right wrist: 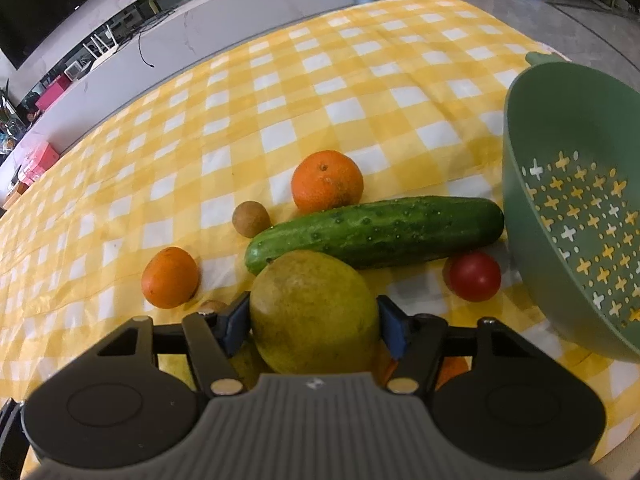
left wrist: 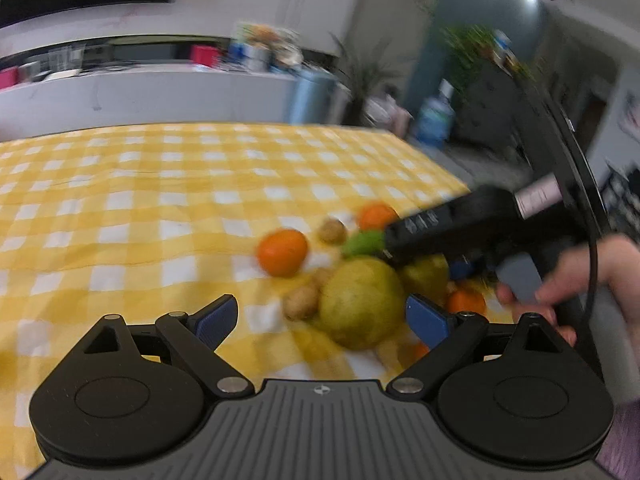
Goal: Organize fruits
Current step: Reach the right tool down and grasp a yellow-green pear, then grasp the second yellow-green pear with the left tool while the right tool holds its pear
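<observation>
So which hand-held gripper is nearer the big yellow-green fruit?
Right. The right hand-held gripper has the big yellow-green fruit between its fingers; the left hand-held gripper hangs open, short of it.

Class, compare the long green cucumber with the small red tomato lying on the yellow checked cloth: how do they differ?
The long green cucumber is elongated and bumpy; the small red tomato is round and smooth. The cucumber is far larger than the tomato. The cucumber lies lengthwise beside the orange; the tomato sits nearer the green colander. Both rest loose on the yellow checked cloth.

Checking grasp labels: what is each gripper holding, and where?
Right gripper: pads clamp the big yellow-green fruit at its left and right sides. Left gripper: open, nothing held.
</observation>
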`<action>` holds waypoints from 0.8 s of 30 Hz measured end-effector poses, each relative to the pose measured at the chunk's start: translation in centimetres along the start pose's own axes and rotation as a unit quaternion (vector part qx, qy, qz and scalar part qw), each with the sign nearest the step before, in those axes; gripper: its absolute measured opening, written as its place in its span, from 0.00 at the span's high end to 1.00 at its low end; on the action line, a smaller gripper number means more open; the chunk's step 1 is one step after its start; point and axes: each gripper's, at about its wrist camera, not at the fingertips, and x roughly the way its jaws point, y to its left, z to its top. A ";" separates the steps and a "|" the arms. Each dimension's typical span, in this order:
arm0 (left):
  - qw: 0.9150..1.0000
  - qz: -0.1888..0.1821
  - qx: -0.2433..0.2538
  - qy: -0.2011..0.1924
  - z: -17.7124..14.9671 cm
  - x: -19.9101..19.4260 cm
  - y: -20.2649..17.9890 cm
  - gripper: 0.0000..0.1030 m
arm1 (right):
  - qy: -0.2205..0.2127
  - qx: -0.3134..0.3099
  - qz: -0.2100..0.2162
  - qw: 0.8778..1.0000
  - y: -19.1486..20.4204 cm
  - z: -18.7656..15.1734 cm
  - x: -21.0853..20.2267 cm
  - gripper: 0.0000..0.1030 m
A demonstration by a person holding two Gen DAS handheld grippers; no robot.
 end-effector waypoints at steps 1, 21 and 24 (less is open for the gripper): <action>1.000 -0.003 0.028 0.007 0.0 0.3 -0.5 0.00 | -0.003 0.000 0.000 1.000 0.0 -0.1 -0.1 0.39; 0.995 0.028 0.100 -0.012 -0.2 4.7 -3.3 0.00 | -0.020 0.004 0.026 0.999 -0.7 -0.7 -0.1 0.39; 0.992 0.035 0.121 -0.010 -0.3 5.3 -3.8 0.00 | -0.021 0.005 0.025 0.999 -0.6 -0.8 -0.1 0.39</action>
